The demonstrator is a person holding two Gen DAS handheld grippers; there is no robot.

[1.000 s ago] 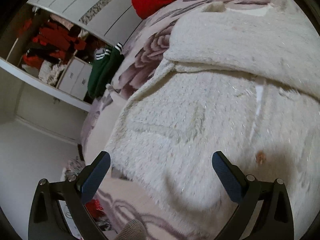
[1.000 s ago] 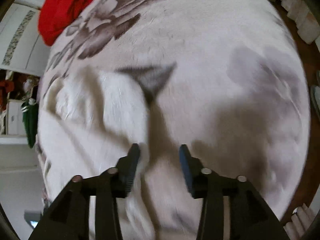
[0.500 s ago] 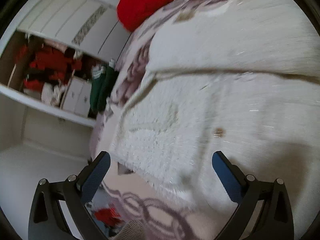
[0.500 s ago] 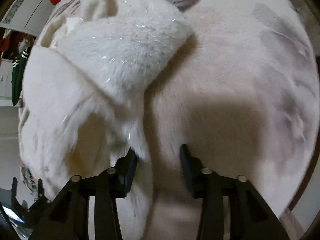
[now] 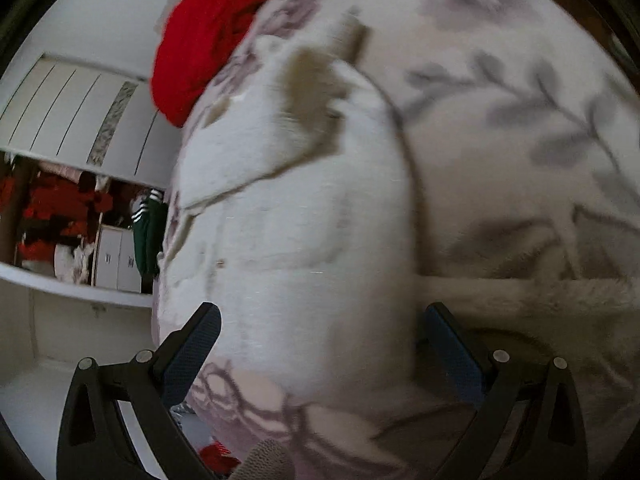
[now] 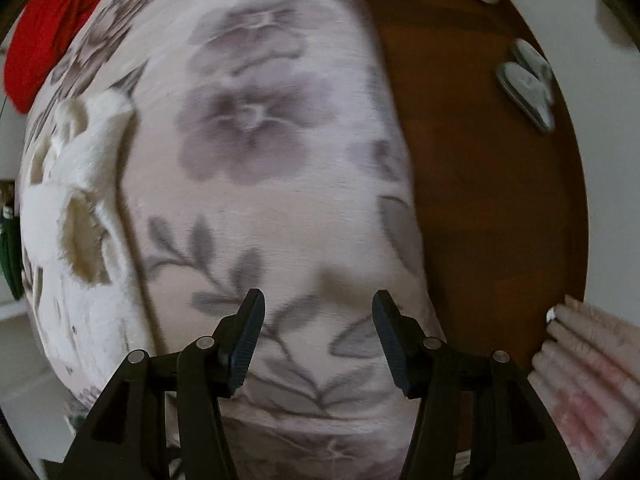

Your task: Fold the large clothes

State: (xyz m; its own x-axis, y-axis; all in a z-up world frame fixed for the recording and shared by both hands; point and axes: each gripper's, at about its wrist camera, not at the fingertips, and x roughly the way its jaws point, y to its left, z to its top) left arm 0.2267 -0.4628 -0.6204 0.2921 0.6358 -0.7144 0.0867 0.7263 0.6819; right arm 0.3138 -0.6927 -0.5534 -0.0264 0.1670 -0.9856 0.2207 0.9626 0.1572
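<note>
We see an open wardrobe [image 5: 60, 216] packed with red clothes, green top [image 5: 149, 236] hanging by it. White fleece [image 5: 288, 240] lies on the floral bed [image 5: 500, 160] near its left edge; red heap [image 5: 200, 56] at the far corner. Left gripper [image 5: 320, 344] wide apart over fleece, gripping nothing. Right gripper [image 6: 318, 336] apart above bare bedspread. Only the right view shows wood floor [image 6: 480, 160], slippers [image 6: 528, 84].

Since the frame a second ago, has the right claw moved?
Yes. The right claw has opened and swung right, off the white fluffy garment, over the floral bedspread toward the wooden floor.
</note>
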